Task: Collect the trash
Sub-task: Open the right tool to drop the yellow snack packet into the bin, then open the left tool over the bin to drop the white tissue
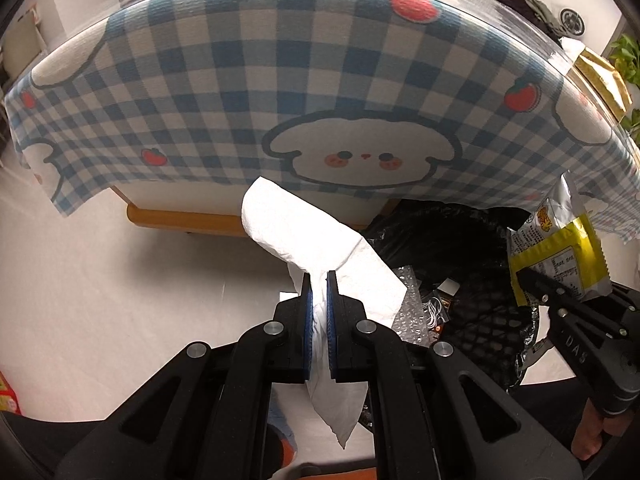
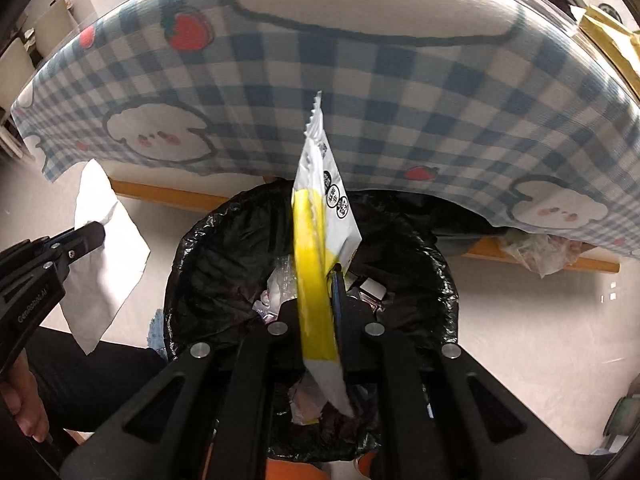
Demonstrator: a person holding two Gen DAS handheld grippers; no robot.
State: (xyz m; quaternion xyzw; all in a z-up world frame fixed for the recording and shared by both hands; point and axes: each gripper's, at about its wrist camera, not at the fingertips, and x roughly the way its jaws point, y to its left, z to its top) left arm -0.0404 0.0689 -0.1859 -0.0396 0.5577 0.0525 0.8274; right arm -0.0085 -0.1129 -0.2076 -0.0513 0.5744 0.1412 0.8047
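At lower centre of each wrist view, the left gripper [image 1: 319,280] pinches a crumpled white paper tissue [image 1: 316,240] and the right gripper [image 2: 320,276] pinches a yellow-and-white snack wrapper [image 2: 320,208] above the black-lined trash bin [image 2: 208,240].

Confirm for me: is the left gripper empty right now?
No, the left gripper is shut on a white paper towel, pinched between its blue pads and hanging out both ends.

Bright even daylight, glare on the tissue [image 1: 320,240], tablecloth [image 2: 400,92] bowing at edges (fisheye), slightly motion-blurred
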